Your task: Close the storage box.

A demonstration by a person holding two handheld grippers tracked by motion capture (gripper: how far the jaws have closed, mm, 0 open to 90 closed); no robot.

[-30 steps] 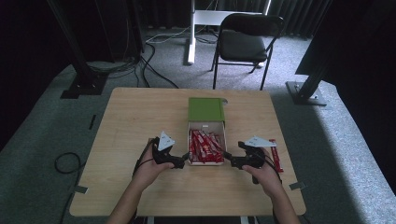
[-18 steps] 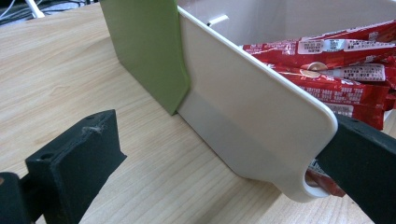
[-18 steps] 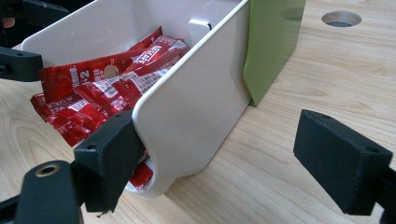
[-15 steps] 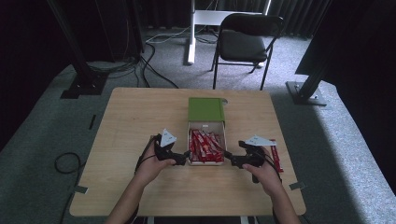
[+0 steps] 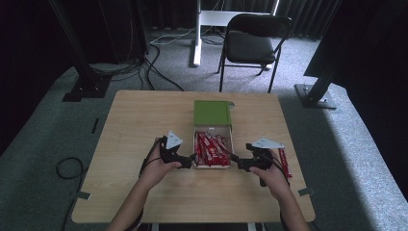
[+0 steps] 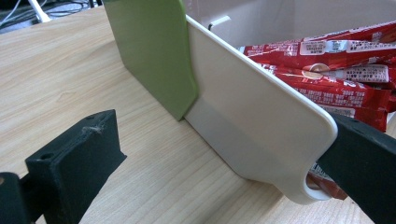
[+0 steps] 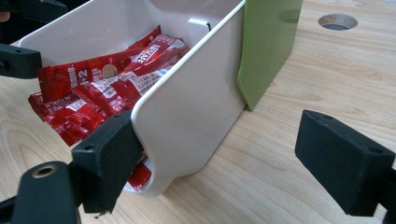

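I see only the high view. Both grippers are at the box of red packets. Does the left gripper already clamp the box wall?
Observer: No. The left gripper is open, with one jaw inside the box and the other outside, clear of the wall.
Operator: And the right one?
Observer: The right gripper is open too; its outer jaw stands well apart from the wall.
Operator: Anything beyond the green lid?
Observer: A round hole in the table, past the green lid.

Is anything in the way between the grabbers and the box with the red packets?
Nothing visible. Each open gripper, left gripper and right gripper, already straddles a side wall of the cream box holding the red packets.
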